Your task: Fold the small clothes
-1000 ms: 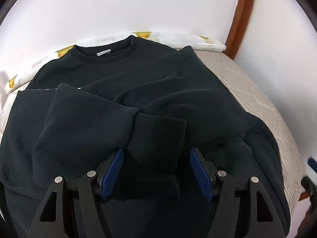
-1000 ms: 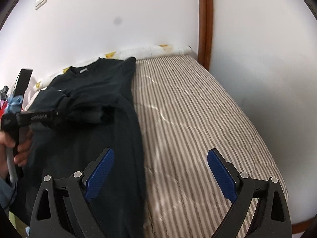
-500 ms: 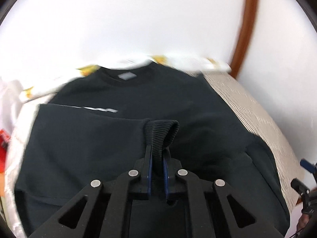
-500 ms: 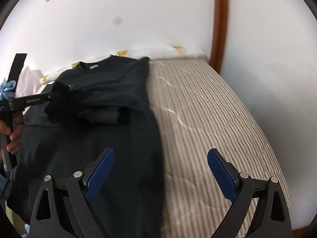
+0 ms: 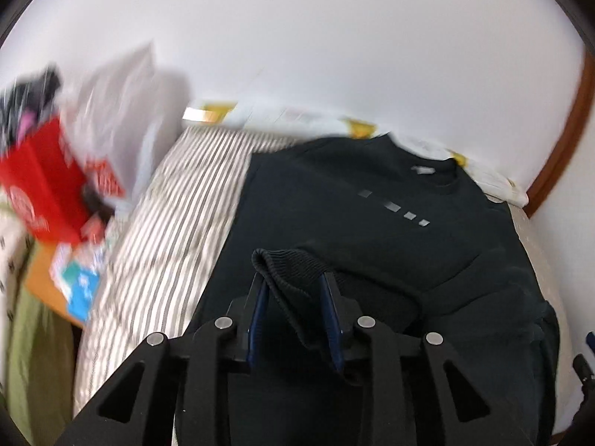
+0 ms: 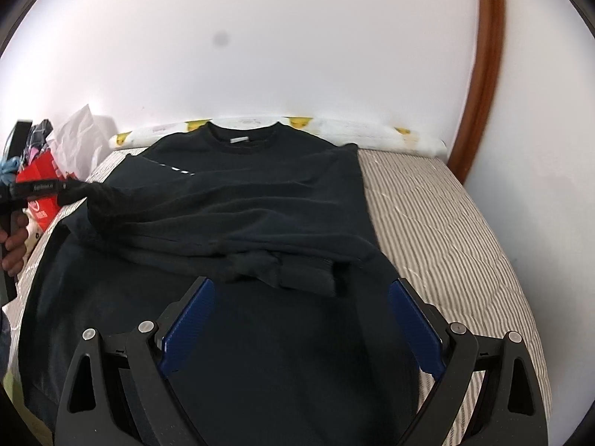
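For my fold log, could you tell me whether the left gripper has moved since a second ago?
Yes. The left gripper, carrying the sleeve cuff, moved left across the sweatshirt, away from the wooden door frame.

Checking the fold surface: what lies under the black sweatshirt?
The black sweatshirt lies on a striped mattress, visible on both sides. Whatever is directly beneath the fabric is covered.

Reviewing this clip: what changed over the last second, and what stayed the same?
The left gripper, open around the ribbed sleeve cuff a second ago, closed on it and carried the sleeve out toward the left side of the black sweatshirt; its fingers now look slightly parted. The right gripper swung from above the striped mattress to over the sweatshirt, staying open. The sweatshirt body stayed flat.
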Available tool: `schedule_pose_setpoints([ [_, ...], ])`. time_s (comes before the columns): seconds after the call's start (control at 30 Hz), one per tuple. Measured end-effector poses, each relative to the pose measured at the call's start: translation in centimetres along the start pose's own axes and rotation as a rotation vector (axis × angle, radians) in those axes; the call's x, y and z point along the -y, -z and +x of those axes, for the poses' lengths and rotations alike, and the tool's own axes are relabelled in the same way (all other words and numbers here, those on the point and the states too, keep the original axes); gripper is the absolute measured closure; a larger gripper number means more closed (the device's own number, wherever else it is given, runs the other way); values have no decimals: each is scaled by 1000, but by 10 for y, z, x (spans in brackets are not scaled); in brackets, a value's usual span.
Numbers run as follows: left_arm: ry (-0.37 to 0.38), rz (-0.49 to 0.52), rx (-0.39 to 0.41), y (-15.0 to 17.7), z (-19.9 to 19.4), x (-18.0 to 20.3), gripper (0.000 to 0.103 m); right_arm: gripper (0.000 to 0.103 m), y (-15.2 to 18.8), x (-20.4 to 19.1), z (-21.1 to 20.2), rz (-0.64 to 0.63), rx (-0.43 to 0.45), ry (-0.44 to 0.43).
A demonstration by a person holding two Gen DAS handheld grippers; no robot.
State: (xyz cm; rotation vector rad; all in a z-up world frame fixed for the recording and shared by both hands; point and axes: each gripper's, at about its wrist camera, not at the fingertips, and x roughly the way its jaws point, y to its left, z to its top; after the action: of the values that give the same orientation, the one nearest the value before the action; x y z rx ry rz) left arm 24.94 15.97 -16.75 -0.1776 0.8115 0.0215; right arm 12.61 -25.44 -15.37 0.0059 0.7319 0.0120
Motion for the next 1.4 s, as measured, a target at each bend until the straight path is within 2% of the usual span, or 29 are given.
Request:
schedule_pose_setpoints([
  [0.1,9,-57,-58,14,10,-29,76,9,-3,-13,5,-27,-5,-1],
  [0.2,-4,-70,-65,24,11,-39,76,9,-4,-23,12,-45,-16,-4],
  [0.33,27,-106,-66,28,6,-52,76,9,-4,-34,22,-66,-31,-9],
  [0.47,110,-59,-57,23,9,-41,76,9,-4,-42,31,-75,-43,-15],
  [0.53,100,-37,-68,21,16,-33,76,9,-4,-44,34,-79,-47,-11],
  [0.63,40,-21,-105,21,35,-24,75,9,-1,-45,34,-88,-49,6],
  [0.87,48,-17,-87,34,45,-17,57,9,6,-31,38,-61,-73,26],
  [0.97,15,30,-83,36,50,-6,51,9,7,-25,44,-27,-90,12],
  [1.0,-3,54,-75,36,50,-1,52,9,7,-24,46,-17,-96,6],
  [1.07,-29,97,-45,36,50,5,66,9,7,-24,48,-7,-98,-2],
  [1.13,-64,142,-28,35,46,12,85,9,7,-25,47,-6,-92,-5],
  [1.2,-70,154,-18,30,39,13,94,9,6,-27,47,-10,-82,-9],
  [1.4,-41,130,91,0,2,-8,95,9,-8,-30,50,-48,-34,8],
])
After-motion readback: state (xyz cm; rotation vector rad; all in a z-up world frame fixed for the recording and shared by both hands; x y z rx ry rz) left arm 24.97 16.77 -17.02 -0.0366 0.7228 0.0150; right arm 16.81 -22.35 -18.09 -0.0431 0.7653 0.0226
